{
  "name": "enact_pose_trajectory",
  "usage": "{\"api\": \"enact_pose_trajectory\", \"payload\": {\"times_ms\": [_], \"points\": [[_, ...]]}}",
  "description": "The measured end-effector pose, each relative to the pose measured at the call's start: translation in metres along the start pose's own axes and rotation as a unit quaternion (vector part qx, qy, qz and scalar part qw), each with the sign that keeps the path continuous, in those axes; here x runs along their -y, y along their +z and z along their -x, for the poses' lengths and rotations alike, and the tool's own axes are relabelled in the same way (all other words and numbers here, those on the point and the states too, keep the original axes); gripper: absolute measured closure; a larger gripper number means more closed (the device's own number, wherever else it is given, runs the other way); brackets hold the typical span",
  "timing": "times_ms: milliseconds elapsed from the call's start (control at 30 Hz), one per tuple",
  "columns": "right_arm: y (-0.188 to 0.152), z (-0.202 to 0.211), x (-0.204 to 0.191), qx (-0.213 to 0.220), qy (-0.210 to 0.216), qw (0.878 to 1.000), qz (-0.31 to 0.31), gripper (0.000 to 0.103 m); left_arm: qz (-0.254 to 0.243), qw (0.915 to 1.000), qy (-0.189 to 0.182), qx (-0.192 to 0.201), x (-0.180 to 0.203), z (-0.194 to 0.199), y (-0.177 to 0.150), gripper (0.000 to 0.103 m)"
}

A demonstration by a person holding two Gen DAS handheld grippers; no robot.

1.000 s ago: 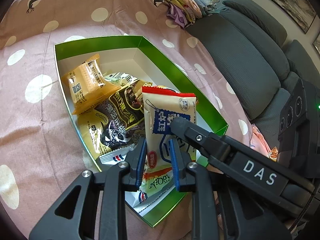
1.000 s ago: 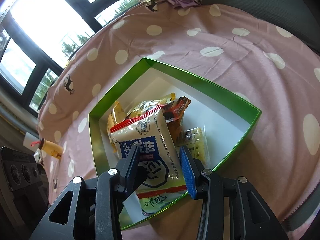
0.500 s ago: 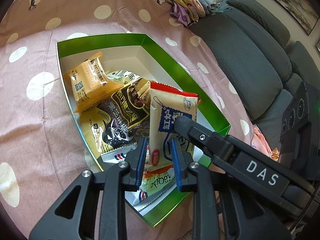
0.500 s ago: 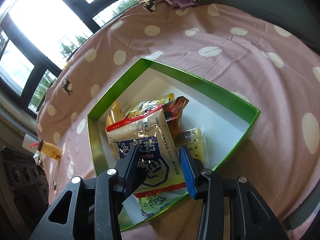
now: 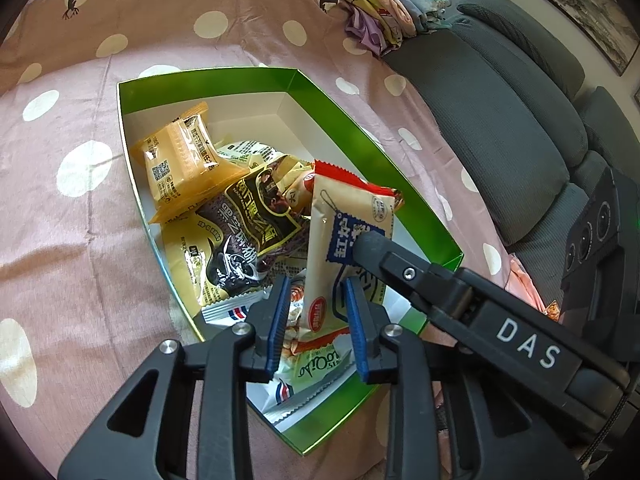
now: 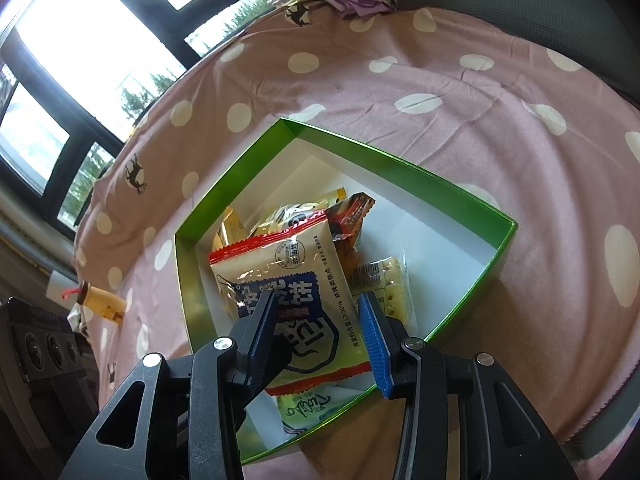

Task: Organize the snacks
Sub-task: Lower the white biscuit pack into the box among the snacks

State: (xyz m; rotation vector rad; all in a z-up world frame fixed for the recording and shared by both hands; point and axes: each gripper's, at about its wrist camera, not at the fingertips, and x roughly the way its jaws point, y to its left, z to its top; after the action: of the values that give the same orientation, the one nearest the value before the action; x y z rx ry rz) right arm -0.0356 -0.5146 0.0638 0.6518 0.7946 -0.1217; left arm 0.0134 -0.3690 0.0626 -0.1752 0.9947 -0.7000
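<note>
A green box [image 5: 352,128] with a white inside sits on the pink dotted cloth; it also shows in the right wrist view [image 6: 400,164]. It holds several snack packets. A cream packet with a red top and blue label [image 5: 348,224] stands tilted over the pile; it also shows in the right wrist view [image 6: 288,276]. My left gripper [image 5: 316,320] has its blue pads on either side of that packet's lower end, with a gap. My right gripper [image 6: 320,332] is open around the same packet; its finger [image 5: 400,260] crosses the left wrist view.
An orange packet [image 5: 180,160], a dark brown packet [image 5: 248,232] and a cracker pack [image 6: 380,280] lie in the box. Folded clothes [image 5: 380,4] and a grey sofa [image 5: 500,92] are beyond. A yellow bottle [image 6: 100,300] lies at the left.
The cream packet has tilted and slid a little to the right in the box. Both grippers have drawn back slightly. The left jaws stand a little wider than half a second ago.
</note>
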Motion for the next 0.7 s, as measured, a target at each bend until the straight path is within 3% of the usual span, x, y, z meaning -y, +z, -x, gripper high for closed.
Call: {"api": "enact_pose_trajectory", "payload": {"times_ms": [533,700], "points": [[0.0011,0.0018,0.0057,0.005,0.010,1.000,-0.010,0.059,-0.001,0.9999,0.003,0.017,0.0038,0.0038,-0.0050,0.067],[0.0014,0.0023,0.0071,0.005,0.015,1.000,-0.017,0.059,-0.007,0.9996,0.010,0.026,0.0083,0.0072,-0.0072,0.054]]}}
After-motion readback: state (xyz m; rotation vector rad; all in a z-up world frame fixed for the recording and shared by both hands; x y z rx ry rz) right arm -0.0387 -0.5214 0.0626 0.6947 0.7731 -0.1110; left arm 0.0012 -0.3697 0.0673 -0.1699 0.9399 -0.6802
